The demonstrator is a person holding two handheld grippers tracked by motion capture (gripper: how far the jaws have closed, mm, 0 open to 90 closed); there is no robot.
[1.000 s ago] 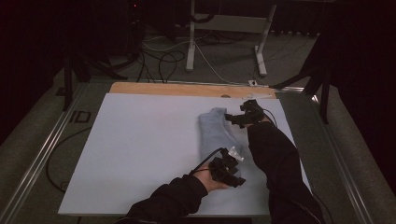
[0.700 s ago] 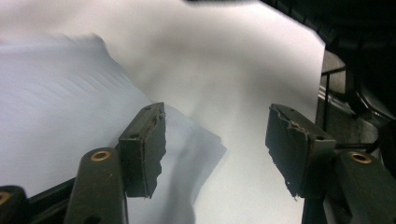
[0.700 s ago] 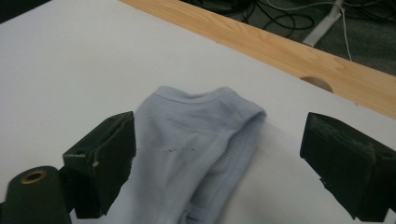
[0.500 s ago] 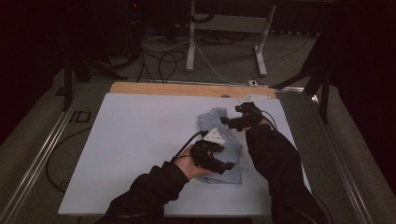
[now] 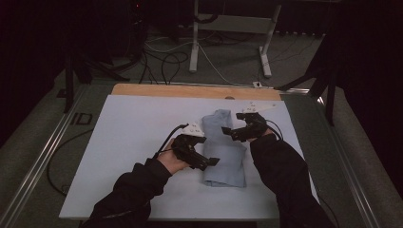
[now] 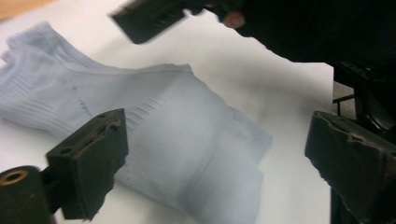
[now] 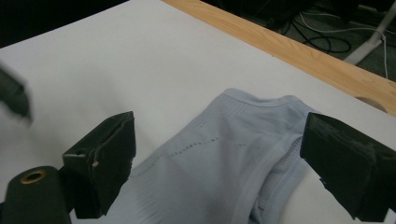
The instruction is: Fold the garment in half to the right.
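A light blue knit garment [image 5: 228,164] lies crumpled lengthwise on the white sheet [image 5: 133,142], right of the middle. My left gripper [image 5: 209,162] hovers at its left edge. In the left gripper view the gripper [image 6: 219,163] has its jaws wide apart, just having been opening, and the cloth [image 6: 187,149] lies below them untouched. My right gripper [image 5: 229,132] hangs over the garment's far part. In the right gripper view the gripper [image 7: 219,158] is open too, above the ribbed hem [image 7: 252,105]. A jaw of the right gripper [image 6: 149,16] shows at the top of the left gripper view.
A wooden strip [image 5: 190,90] borders the sheet's far edge. Metal rails [image 5: 52,147] run along the table's sides. Cables [image 5: 166,59] and a white stand's legs [image 5: 195,42] lie on the floor beyond. Dark sleeves [image 5: 285,180] reach in from the near edge.
My left gripper moved from the garment's near end up and to the left, and its jaws spread apart. My right gripper shifted a little left and nearer over the cloth.
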